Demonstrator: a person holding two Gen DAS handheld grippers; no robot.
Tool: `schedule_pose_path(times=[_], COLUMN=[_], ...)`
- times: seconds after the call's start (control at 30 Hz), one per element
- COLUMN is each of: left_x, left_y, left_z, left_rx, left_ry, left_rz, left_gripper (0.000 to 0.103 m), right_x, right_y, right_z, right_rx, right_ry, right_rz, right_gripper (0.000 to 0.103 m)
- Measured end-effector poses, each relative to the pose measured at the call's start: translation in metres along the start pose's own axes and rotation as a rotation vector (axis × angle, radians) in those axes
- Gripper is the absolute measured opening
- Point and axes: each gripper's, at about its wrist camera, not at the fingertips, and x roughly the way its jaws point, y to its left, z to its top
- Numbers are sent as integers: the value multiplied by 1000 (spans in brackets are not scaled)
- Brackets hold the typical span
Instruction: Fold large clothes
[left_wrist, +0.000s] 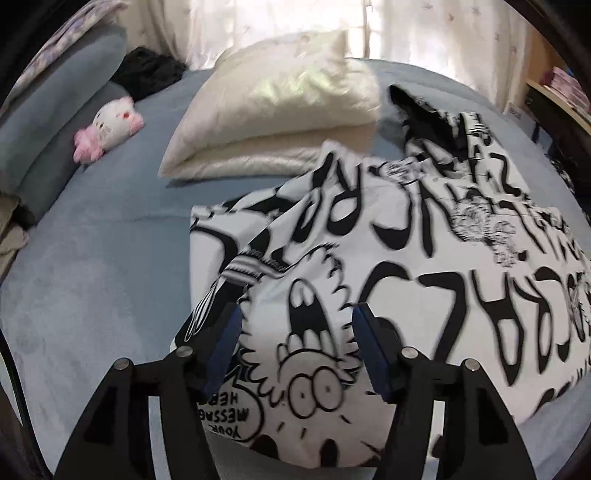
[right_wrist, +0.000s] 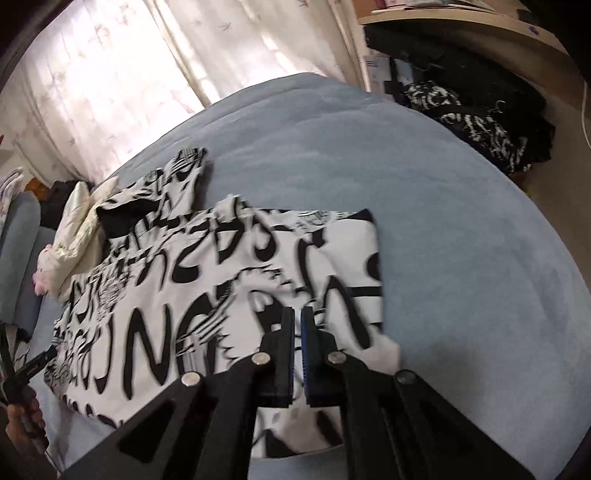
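Bare bedsheet right of the garment; pillow and plush toy crowding its left

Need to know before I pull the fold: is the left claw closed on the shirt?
No: in the left wrist view the left claw stands wide open, its pads either side of the printed shirt.

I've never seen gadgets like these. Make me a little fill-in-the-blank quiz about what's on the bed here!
1. The shirt is printed in black and ____.
2. The bed cover is coloured ____.
3. Beyond the shirt lies a cream ____.
4. The left gripper has its fingers spread ____, while the right gripper is nearly closed.

Missing words: white; blue; pillow; open
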Motion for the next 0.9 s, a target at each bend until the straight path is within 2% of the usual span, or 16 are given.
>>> schedule_pose_path(times=[0.03, 0.1, 0.17, 0.33, 0.5, 0.67, 0.83, 0.87, 0.9], left_x=[-4, -14, -24, -43, -57, -67, -64, -60, -54], left_y=[-3, -11, -19, -38, -58, -80, -112, -119, -125], left_z=[2, 7, 12, 24, 49, 96, 155, 168, 181], left_rx=[9, 23, 39, 95, 154, 186, 214, 216, 212], left_ry=[-1, -10, -22, -49, -71, -121, -188, -199, -207], left_rz=[-6, -27, -46, -55, -66, -70, -60, -54, -48], left_gripper=[62, 62, 64, 67, 68, 71, 76, 76, 76], right_x=[-1, -4, -7, -10, -10, -9, 7, 11, 18], right_y=[4, 13, 23, 53, 82, 109, 144, 149, 156], right_z=[0, 1, 2, 7, 22, 55, 106, 115, 128], right_rx=[-5, -13, -25, -78, -128, -184, -234, -238, -238], right_ry=[2, 7, 8, 19, 31, 13, 0, -1, -1], right_rz=[10, 29, 50, 93, 136, 144, 154, 158, 160], right_gripper=[6, 18, 25, 27, 27, 27, 27, 29, 38])
